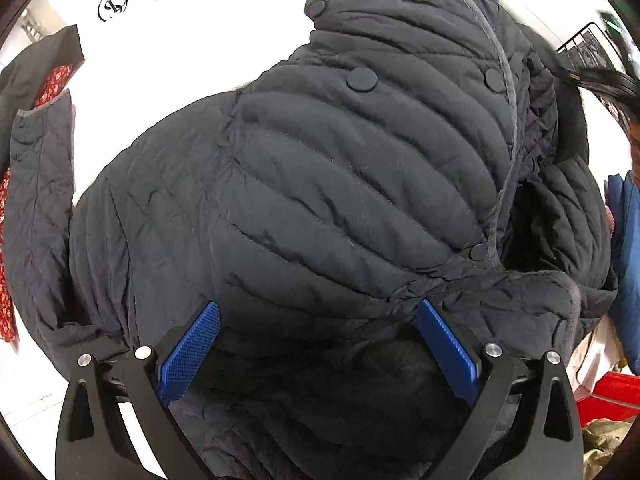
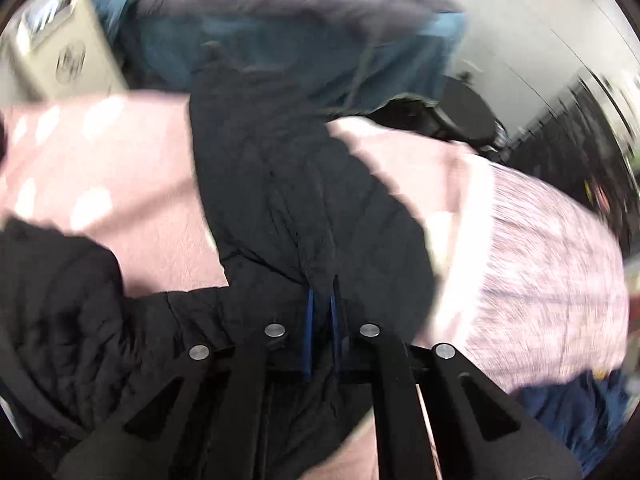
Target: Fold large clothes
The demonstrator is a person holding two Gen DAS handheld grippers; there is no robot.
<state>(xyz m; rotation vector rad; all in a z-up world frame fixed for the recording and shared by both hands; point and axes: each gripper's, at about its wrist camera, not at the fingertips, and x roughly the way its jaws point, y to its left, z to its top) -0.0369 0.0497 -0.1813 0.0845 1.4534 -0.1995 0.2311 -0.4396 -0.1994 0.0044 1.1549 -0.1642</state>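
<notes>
The left tool point(image 1: 316, 344) is pointed straight down over a dark quilted jacket point(image 1: 340, 184), its blue pads point(image 1: 188, 356) spread wide apart with nothing clamped between them; puffy fabric is seen bulging up in the gap, but whether the pads touch it cannot be told. The jacket is bunched on a white desk point(image 1: 224, 40), snap buttons point(image 1: 362, 79) facing up along a grey-trimmed edge. A second dark garment with a red floral lining point(image 1: 52, 80) is seen at the left edge of that desk, apart from the jacket.

In the right wrist view, which is blurred, the right tool point(image 2: 322, 320) is angled steeply downward and its pads are pressed almost together, pinching a ridge of the jacket's black fabric point(image 2: 304, 216). The cloth is drawn up from the pinch across a pink covering point(image 2: 120, 184). A teal fabric point(image 2: 280, 52) is seen beyond it, and a pale patterned textile point(image 2: 552, 280) lies to the right.
</notes>
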